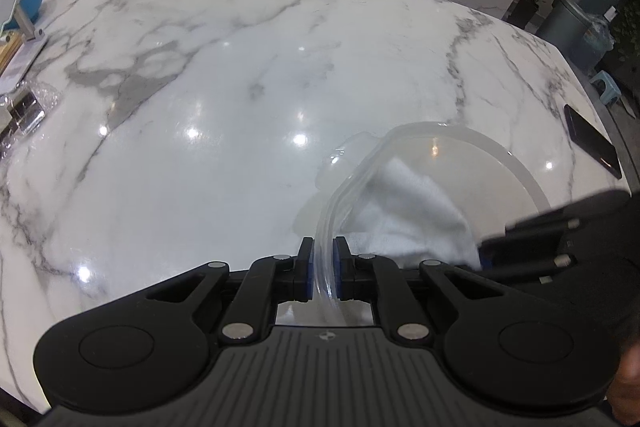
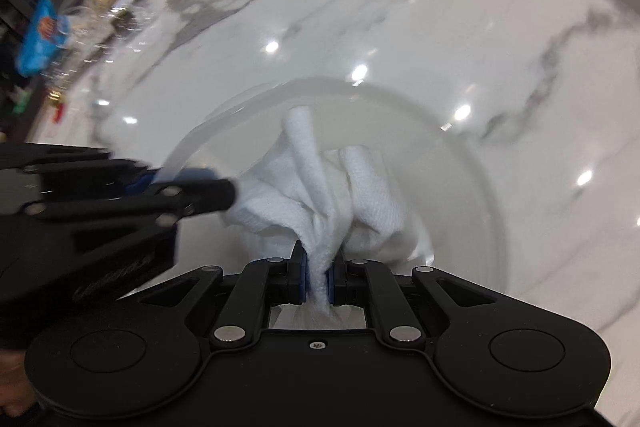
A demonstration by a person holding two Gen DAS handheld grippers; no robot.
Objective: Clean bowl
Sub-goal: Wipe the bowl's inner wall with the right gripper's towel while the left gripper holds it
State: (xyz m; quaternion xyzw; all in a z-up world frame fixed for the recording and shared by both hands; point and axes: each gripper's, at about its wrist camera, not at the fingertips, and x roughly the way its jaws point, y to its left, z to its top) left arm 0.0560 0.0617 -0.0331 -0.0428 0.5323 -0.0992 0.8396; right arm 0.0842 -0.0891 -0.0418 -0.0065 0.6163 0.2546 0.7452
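Left wrist view: we see the left gripper (image 1: 323, 269) clamped on the near rim of the clear bowl (image 1: 492, 147), both blue pads (image 1: 307, 267) pressed against the plastic wall. The bowl sits on the marble counter (image 1: 240, 87), low and right of centre, its mouth opening upward and tipped slightly toward us; it is round, so we read no long axis. The white cloth (image 1: 416, 211) lies bunched inside, against the near wall. The right gripper (image 1: 486, 255) enters from the right edge, angled down into the bowl, blurred. A black phone (image 1: 592, 143) rests at the counter's right edge, well apart from the bowl.

Right wrist view: we see the right gripper (image 2: 318, 273) closed tight on a twist of the cloth (image 2: 320, 195), which fans upward from the jaws in folds over the bowl's floor. The bowl (image 2: 472, 163) fills the middle, its rim a wide ring. The left gripper (image 2: 156, 183) reaches in from the left, roughly level across the picture, gripping the rim. Both tools point steeply down.
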